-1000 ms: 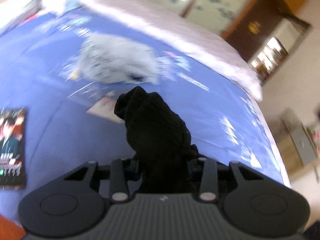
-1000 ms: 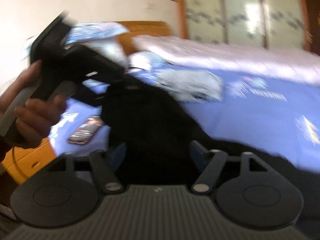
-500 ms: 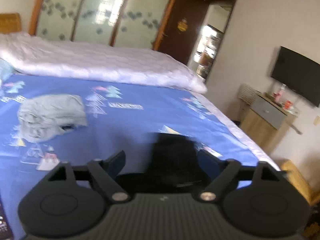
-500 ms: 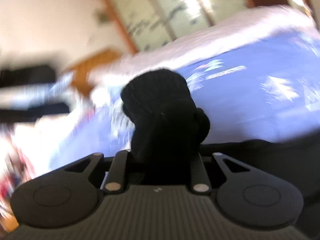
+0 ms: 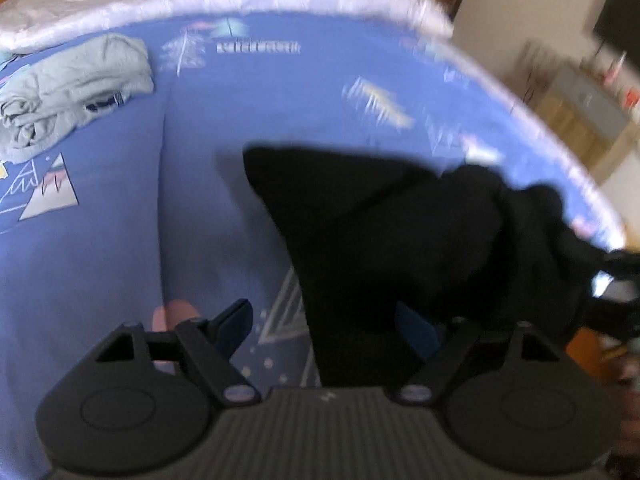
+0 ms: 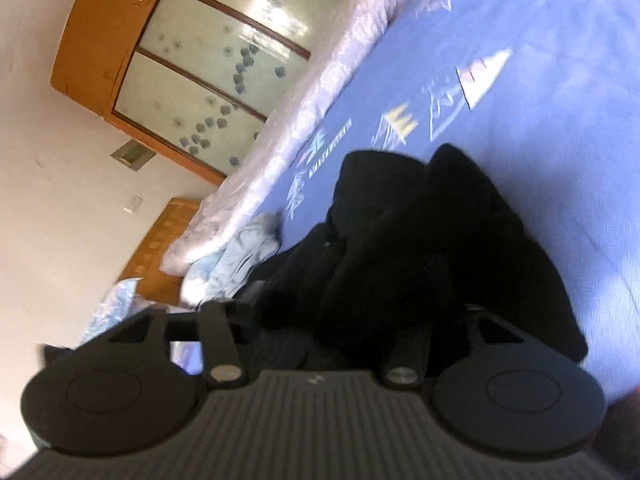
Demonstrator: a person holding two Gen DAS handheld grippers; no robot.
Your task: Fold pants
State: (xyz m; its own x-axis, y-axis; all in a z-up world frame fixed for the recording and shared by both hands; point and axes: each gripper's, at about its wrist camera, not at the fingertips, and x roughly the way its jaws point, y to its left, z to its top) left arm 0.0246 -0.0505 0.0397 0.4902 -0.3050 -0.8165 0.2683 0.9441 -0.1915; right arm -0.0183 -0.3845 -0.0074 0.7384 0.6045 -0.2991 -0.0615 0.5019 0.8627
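On the blue bedsheet, black pants lie bunched between the spread jaws of the left gripper, which have just been closing slightly. The right gripper, just opening, straddles the cloth; pad contact is hidden. Grey garment lies far left.

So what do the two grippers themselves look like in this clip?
Both look alike. The left gripper and the right gripper each have a matte black body with a ribbed grey centre panel bearing a small pale mark, flanked by two round black discs. Black link bars with silver pivot pins carry the fingers; the left's pads look dark blue. No cables or sleeves show.
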